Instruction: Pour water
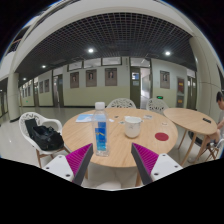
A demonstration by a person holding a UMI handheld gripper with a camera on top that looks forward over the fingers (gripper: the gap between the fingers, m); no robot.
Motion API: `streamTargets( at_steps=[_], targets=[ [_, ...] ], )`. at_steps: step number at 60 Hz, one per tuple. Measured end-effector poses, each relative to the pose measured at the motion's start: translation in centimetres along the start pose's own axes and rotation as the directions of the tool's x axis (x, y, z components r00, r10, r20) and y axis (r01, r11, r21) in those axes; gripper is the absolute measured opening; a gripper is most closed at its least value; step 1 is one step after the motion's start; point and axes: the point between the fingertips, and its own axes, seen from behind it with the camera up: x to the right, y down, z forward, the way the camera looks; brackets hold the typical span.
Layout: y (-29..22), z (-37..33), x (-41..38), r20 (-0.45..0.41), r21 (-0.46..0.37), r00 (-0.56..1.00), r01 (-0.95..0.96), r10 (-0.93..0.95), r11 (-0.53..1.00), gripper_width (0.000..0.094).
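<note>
The claw (pixel 110 160) hangs above the near edge of a round wooden tabletop (pixel 120 146), its two fingers spread wide with nothing between them. The magenta pads (pixel 78 157) show on the inner faces, one on each side, and the gap between them looks straight across the wood.

Just ahead of the left finger stands a clear water bottle (pixel 101 132), upright, with a blue label and a blue cap. It is close to that finger's tip but not touching it, and it sits outside the gap rather than in it. A little further in, near the middle of the tabletop, stands a white cup (pixel 132 126), upright, apart from the bottle. Off to the right of the cup lies a flat red disc (pixel 162 135). Behind the bottle, some blue packaging (pixel 90 117) rests on the wood.

On the left, a white chair (pixel 38 136) holds a dark bag (pixel 45 136). More white chairs (pixel 121 103) stand beyond the tabletop. A second round table (pixel 190 119) sits to the right, with part of a person (pixel 219 115) beside it.
</note>
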Motion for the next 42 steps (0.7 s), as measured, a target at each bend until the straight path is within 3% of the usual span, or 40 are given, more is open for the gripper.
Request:
streamTargets(
  at_steps=[12, 22, 24, 29, 34, 42],
  targets=[
    [0.0, 9.0, -5.2, 0.023, -0.006, 1.000, 0.001, -0.001, 1.000, 0.0820],
    [0.1, 15.3, -4.6, -0.067, 0.018, 0.998, -0.008, 0.009, 1.000, 0.0798],
    [-0.1, 16.4, -4.3, -0.084, 0.027, 0.996, -0.013, 0.015, 1.000, 0.0742],
    [-0.3, 17.7, -4.7, -0.105, 0.049, 0.994, 0.027, -0.022, 0.998, 0.0469],
    [-0.7, 17.7, -3.7, -0.189, 0.078, 0.981, 0.050, -0.035, 0.996, 0.0434],
    [-1.0, 18.4, -3.6, -0.185, 0.109, 0.982, 0.045, -0.025, 0.993, 0.0315]
  ],
)
